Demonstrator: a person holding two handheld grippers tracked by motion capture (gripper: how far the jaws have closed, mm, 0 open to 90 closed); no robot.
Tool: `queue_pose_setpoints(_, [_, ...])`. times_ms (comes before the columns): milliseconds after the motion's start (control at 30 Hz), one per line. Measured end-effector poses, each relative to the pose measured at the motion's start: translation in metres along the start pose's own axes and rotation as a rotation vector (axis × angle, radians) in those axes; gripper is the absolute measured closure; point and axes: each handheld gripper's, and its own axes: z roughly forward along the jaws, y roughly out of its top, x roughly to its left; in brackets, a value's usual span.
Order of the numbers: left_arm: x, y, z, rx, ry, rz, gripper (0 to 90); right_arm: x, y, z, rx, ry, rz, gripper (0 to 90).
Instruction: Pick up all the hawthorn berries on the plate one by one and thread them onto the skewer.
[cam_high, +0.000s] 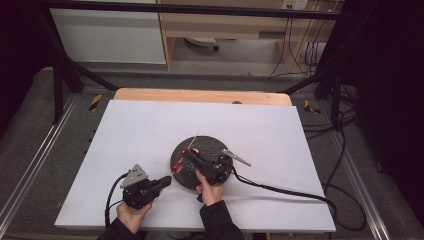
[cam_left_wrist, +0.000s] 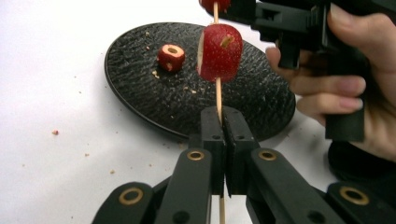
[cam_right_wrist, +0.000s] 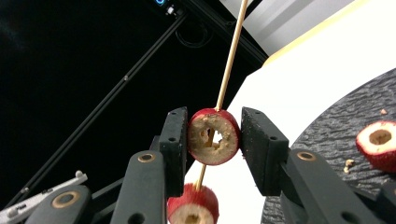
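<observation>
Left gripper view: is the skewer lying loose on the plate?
No, the left hand-held gripper is shut on the skewer, holding it upright above the black plate.

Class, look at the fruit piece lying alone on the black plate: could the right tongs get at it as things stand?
Probably not yet: the right tongs already grip a fruit ring on the skewer. The loose piece lies uncovered on the plate.

The round black textured plate (cam_high: 200, 161) sat at the frame's centre on the white table sheet (cam_high: 140, 135) (one red cored fruit slice (cam_left_wrist: 171, 57) lay on it), crumbs lower left.
</observation>
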Motion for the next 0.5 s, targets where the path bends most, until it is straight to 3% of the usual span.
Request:
queue_pose_setpoints(367, [0.0031,-0.0003,0.0009,-0.005,0.003,-0.006,88.0,0.0037,-0.0085,0.0034,0.046,-0.009,-0.023,62.7])
queue_pose_setpoints(500, [0.0032,-0.0006,-0.0004,-0.006,0.001,-0.005,88.0,0.0057,-0.0066,0.0023,0.051,-0.016,-0.052,59.5])
